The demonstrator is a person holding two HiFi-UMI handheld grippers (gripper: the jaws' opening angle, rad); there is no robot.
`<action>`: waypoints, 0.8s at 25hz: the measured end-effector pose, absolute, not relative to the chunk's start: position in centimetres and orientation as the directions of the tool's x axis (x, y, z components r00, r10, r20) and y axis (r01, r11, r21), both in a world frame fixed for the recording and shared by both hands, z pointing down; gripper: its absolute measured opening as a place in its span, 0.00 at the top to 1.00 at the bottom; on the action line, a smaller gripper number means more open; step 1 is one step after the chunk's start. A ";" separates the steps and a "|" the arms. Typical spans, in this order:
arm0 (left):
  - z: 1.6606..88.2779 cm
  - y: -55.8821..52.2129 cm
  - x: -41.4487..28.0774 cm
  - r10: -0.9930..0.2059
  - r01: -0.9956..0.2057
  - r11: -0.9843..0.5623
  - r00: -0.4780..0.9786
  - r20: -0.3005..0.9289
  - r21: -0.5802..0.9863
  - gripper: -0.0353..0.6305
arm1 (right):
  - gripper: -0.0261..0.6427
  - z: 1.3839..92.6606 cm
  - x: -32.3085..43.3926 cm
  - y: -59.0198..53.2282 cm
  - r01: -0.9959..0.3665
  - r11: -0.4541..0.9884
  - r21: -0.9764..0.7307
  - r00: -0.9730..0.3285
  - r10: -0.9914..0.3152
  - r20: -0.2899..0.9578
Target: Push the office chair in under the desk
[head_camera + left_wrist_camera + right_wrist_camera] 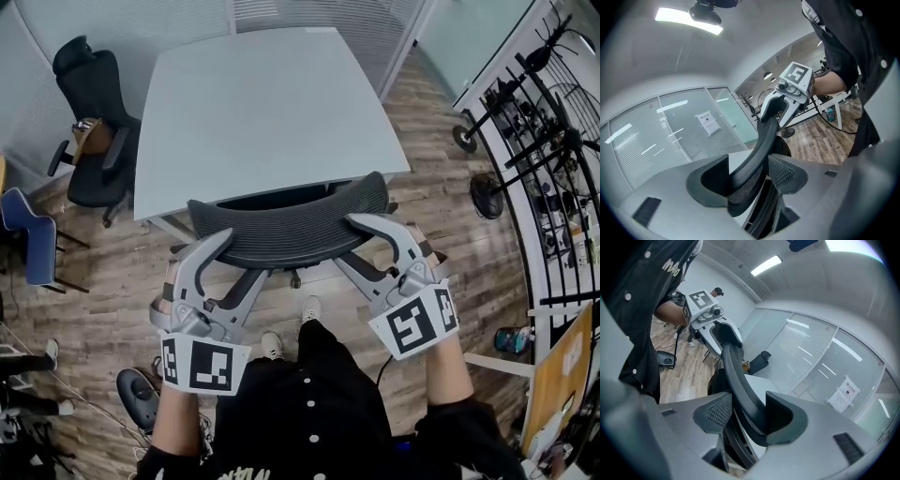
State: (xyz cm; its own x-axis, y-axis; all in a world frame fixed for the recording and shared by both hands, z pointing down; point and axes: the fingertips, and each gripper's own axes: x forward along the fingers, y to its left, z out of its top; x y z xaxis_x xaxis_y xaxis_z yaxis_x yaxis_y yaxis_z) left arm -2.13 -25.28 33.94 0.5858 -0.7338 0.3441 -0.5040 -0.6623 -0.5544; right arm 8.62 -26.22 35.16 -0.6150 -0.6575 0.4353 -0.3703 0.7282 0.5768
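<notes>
The black mesh office chair [291,225] stands at the near edge of the white desk [262,103], its seat hidden under the desktop and its curved backrest toward me. My left gripper [225,246] is shut on the backrest's left end, and my right gripper [361,234] is shut on its right end. In the left gripper view the backrest rim [761,150] runs between the jaws of the left gripper [750,180], with both pads against it. The right gripper view shows the same: the rim [736,376] is clamped in the right gripper [745,416].
A second black chair [89,122] stands at the desk's left side, with a blue chair [23,225] nearer. A black rack of equipment [544,141] and a floor fan [487,192] stand at the right. Glass partitions [670,131] close off the far side. My feet [291,328] are just behind the chair.
</notes>
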 end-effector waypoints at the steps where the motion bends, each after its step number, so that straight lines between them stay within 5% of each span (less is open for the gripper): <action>1: 34.0 -25.5 -2.1 -0.735 -0.506 -0.661 0.583 0.346 -0.554 0.54 | 0.61 35.2 8.7 -26.4 -0.369 0.729 0.576 -0.616 -0.656 0.435; 20: 34.0 -28.0 -1.5 -0.752 -0.528 -0.648 0.558 0.352 -0.548 0.54 | 0.61 35.1 9.1 -29.3 -0.353 0.738 0.575 -0.634 -0.641 0.434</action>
